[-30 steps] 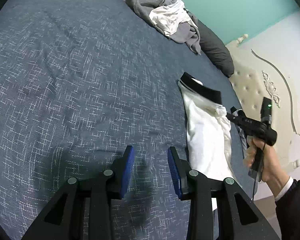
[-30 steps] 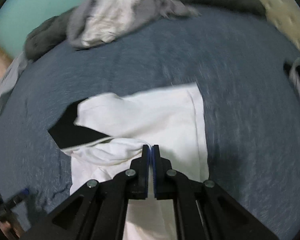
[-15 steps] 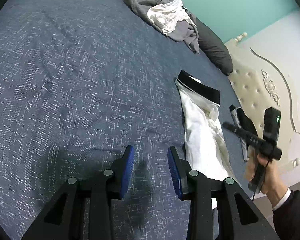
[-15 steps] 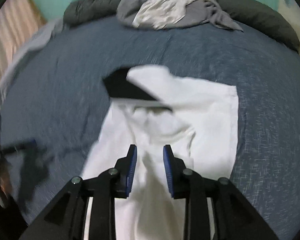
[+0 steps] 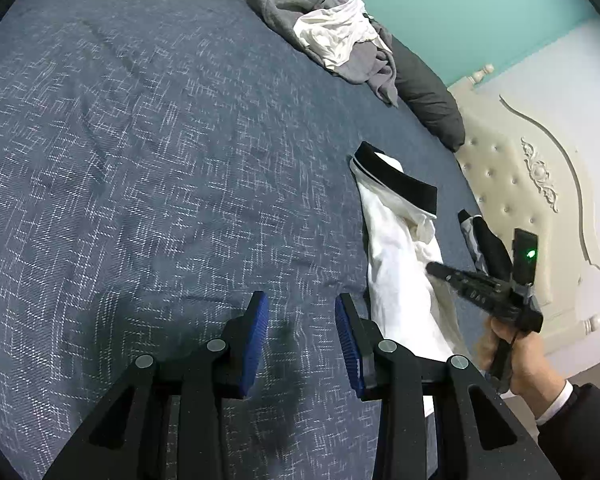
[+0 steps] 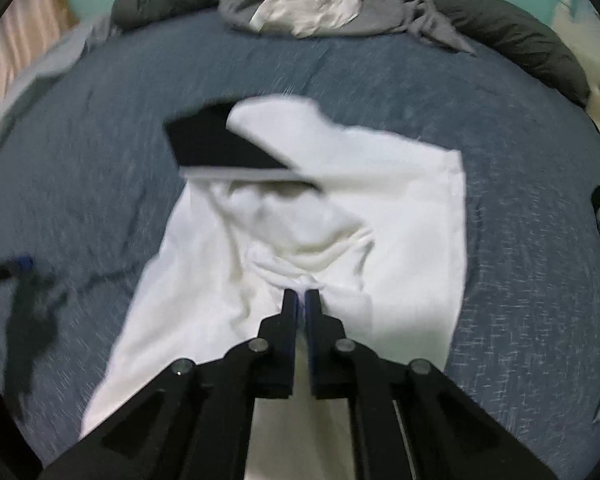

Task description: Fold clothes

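Right wrist view: right claw (image 6: 302, 294) pinches a fold of the white garment (image 6: 400, 216) lying on the blue bed (image 5: 140, 160); left claw (image 5: 302, 334) hangs released beside the garment.

1. Left wrist view: looks forward over its fingers, low above the blue bedspread (image 5: 140, 160), toward the headboard (image 5: 512, 184).
2. Right wrist view: close above the white garment (image 6: 400, 208), facing the pillows.
3. Shared: garment, bedspread, clothes pile (image 5: 332, 28).
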Demonstrator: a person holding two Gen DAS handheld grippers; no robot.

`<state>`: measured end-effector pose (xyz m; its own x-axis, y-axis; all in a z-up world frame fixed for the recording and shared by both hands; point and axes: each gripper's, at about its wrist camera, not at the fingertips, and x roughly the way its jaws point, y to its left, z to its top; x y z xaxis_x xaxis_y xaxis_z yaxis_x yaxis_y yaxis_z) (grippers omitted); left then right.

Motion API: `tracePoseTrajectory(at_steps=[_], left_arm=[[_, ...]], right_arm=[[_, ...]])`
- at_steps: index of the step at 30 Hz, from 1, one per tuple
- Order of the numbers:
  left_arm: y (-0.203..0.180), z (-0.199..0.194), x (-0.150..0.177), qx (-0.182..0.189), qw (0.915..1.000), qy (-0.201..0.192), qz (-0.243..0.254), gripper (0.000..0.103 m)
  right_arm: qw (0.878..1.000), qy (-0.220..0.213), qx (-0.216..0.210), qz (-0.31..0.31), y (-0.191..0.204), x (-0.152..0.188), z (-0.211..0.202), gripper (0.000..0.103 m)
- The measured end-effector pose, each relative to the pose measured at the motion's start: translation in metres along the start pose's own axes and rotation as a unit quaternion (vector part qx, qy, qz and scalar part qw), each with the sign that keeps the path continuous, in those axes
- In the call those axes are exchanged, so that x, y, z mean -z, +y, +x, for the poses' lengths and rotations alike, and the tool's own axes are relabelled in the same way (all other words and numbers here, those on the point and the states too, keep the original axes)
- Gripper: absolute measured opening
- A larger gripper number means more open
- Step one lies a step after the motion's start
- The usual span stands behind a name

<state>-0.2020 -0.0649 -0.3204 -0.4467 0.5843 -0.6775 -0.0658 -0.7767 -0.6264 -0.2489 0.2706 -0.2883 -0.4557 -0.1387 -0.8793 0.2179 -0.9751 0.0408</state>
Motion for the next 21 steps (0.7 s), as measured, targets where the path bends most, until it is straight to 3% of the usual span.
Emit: tracePoseTrajectory(at_steps=[7, 11, 15, 21], left_arm=[[0.002, -0.002, 0.0, 0.002, 1.0, -0.001, -0.003, 0.038], [0.003, -0.003, 0.001, 0.002, 1.0, -0.001, -0.003, 0.038], [0.002, -0.003, 0.001, 0.001, 1.0, 0.0, -0.004, 0.038], [0.002, -0.002, 0.0, 0.0, 1.0, 0.002, -0.002, 0.038]], right_arm=[[0.994, -0.047, 0.001, 0.103, -0.052, -0.01, -0.027, 0.003], [0.983, -0.048, 0.018, 0.175, -0.085, -0.006, -0.034, 0.003], [0.968, -0.022, 0.028, 0.247, -0.114, 0.01, -0.021, 0.003], [0.965, -0.045, 0.027, 0.256, -0.116, 0.017, -0.029, 0.004]])
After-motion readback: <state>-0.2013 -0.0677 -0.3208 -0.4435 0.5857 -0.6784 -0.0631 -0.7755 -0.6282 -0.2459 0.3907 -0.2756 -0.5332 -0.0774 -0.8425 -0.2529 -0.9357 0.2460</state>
